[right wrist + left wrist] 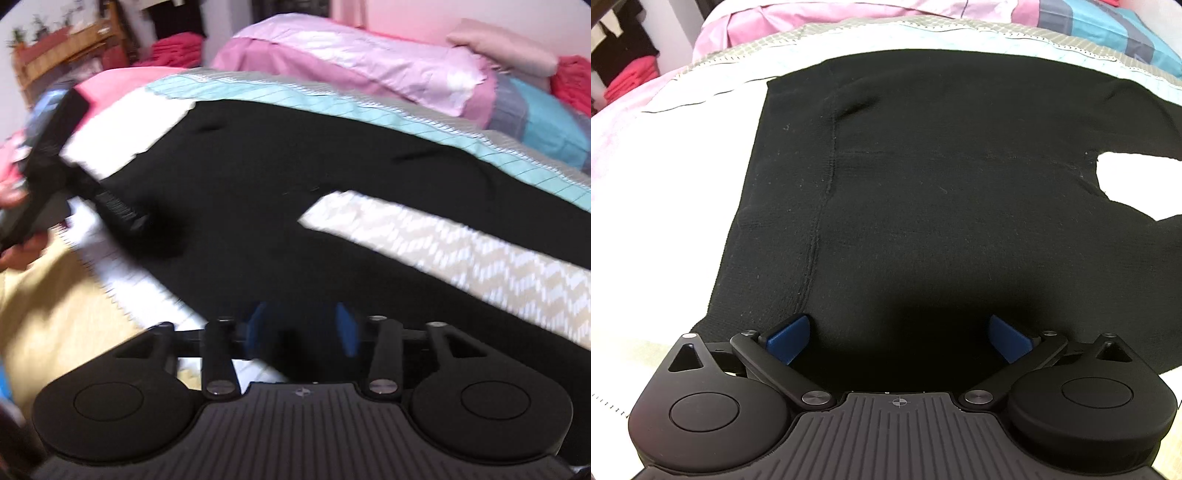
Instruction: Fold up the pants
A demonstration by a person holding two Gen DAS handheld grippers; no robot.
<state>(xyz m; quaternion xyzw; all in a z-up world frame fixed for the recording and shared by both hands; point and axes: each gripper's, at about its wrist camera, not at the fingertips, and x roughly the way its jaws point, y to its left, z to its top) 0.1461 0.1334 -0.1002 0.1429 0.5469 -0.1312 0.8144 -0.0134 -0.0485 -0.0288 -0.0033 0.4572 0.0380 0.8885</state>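
Black pants lie flat on the bed, waistband to the left in the left wrist view, the two legs parting at the right. My left gripper is open wide just above the near edge of the waist part, nothing between its blue pads. The right wrist view is blurred. It shows the pants with both legs running to the right and patterned bedspread between them. My right gripper sits over the near leg, its blue pads apart and gripping nothing that I can see.
Pink pillows and a teal-and-grey striped one lie along the far side of the bed. A person's hand holds the left tool at the left edge. Red clothes and a wooden rack stand beyond.
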